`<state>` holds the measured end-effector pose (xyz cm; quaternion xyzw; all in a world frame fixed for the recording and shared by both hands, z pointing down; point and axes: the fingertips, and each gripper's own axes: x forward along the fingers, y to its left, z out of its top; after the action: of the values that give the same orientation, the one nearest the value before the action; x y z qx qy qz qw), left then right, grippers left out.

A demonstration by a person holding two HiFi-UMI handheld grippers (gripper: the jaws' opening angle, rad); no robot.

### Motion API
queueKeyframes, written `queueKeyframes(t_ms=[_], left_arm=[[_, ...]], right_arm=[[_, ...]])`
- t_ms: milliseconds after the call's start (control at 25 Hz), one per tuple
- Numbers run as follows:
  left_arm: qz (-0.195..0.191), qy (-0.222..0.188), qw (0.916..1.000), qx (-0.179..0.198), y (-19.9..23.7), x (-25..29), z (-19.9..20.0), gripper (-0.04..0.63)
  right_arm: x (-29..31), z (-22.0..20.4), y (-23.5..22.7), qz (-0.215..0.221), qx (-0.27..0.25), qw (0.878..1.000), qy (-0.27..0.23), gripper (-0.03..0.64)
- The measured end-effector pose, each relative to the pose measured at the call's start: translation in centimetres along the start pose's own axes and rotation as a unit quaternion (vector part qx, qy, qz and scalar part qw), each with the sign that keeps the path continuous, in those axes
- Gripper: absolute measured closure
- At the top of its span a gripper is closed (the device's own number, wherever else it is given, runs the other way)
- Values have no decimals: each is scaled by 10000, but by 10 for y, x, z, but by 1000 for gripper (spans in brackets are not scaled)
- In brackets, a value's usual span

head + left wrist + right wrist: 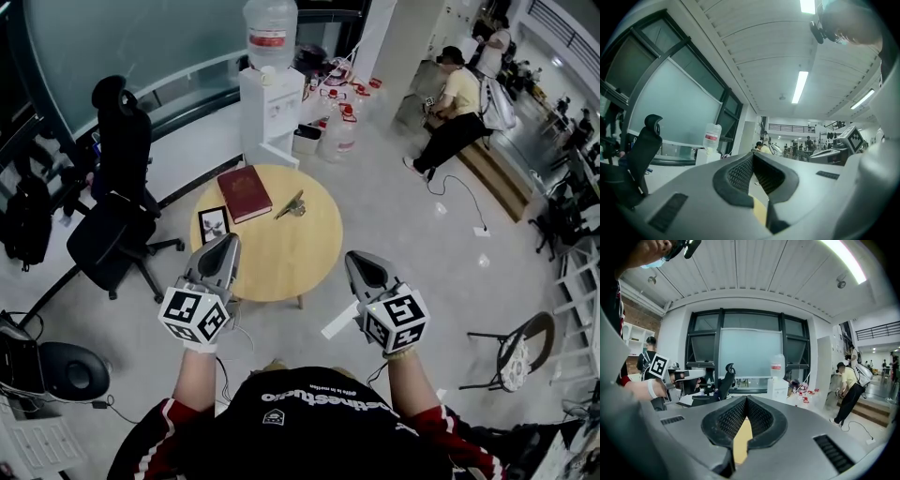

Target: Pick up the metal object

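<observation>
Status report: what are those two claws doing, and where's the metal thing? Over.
Left gripper and right gripper shut, empty, at near edge of round table. Metal object lies untouched on far half, beside red book. Path looks clear.

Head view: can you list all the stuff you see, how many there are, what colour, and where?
table: one, light wood, round, middle of the floor in front of the person
book: one, dark red, on the table's far left part
picture frame: one, black, on the table's left edge, beside the book
metal object: one, grey-gold, on the table right of the book
water dispenser: one, white with a clear bottle, behind the table
office chair: one, black, left of the table
person: one, yellow shirt, far right
left tool: one, grey, shut and empty, over the table's near left edge
right tool: one, grey, shut and empty, near the table's right edge
</observation>
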<state>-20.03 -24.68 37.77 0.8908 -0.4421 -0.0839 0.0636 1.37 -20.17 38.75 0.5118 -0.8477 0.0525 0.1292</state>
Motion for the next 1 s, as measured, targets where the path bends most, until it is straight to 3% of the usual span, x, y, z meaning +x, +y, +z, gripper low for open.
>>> queueKeyframes(t_ms=[440, 1000], left_arm=[[136, 46, 9999, 45, 9, 16, -6, 578], [387, -13, 9989, 277, 17, 61, 5, 578]], right_arm=[[19, -7, -18, 99, 182, 9998, -18, 589], [68, 32, -53, 582, -125, 9972, -444, 589]])
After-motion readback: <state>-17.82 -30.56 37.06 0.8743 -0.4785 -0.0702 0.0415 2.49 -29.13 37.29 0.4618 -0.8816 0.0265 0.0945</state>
